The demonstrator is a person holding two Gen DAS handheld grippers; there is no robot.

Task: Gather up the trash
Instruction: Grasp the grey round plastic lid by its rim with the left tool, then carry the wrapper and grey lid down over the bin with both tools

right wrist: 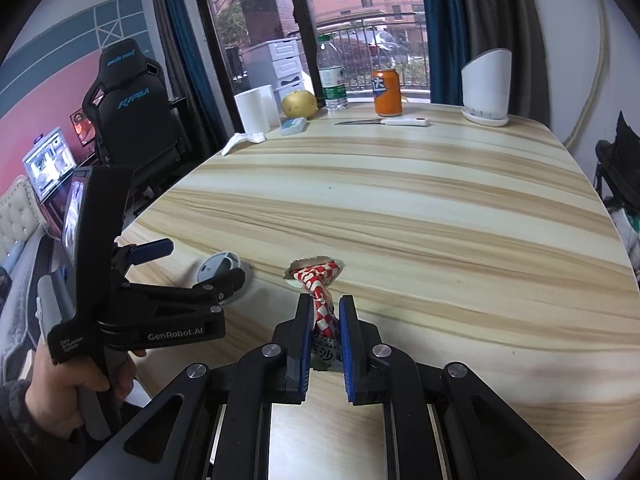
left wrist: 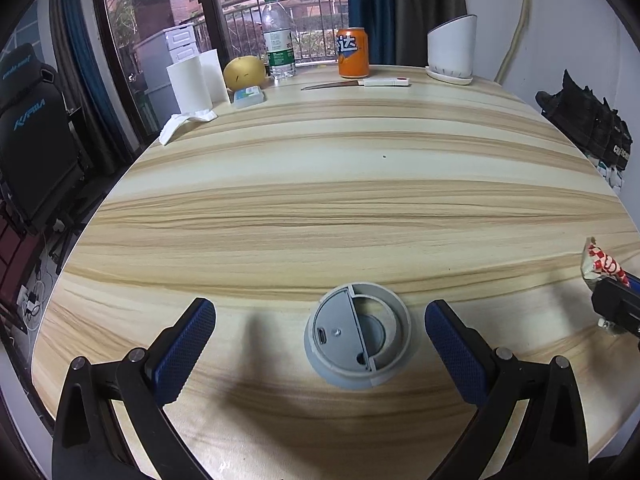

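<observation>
Two Tools Inspected: One Gripping Trash, One Spread Wide

We find the right tool (right wrist: 325, 340) clamped on a red-and-white checkered wrapper (right wrist: 320, 288); its blue pads (right wrist: 306, 332) press the crumpled middle, and the torn end fans out ahead of the fingertips, above the worktop (right wrist: 440, 240). In the left wrist view the same wrapper (left wrist: 602, 264) shows at the far right edge, with the right tool's dark body just beneath it.

We find the left tool (left wrist: 320, 344) spread wide and holding nothing. Its two blue pads (left wrist: 184, 344) stand either side of a grey round desktop bin (left wrist: 357, 336), apart from it on both sides. The bin sits near the worktop's near edge; half of its lid is open. From the right wrist view, the left tool (right wrist: 200, 264) hovers over that bin (right wrist: 220, 266), and we see a hand (right wrist: 68, 396) on its grip.

Along the far edge of the worktop we record a paper towel roll (left wrist: 189, 86), a crumpled tissue (left wrist: 182, 122), a pear (left wrist: 245, 73), a small blue-green pack (left wrist: 249, 97), a water bottle (left wrist: 277, 38), an orange soda can (left wrist: 353, 53), a knife (left wrist: 356, 84) lying flat, and a white slanted container (left wrist: 452, 48) on its saucer. A black gaming chair (right wrist: 132, 116) stands off the left side.
</observation>
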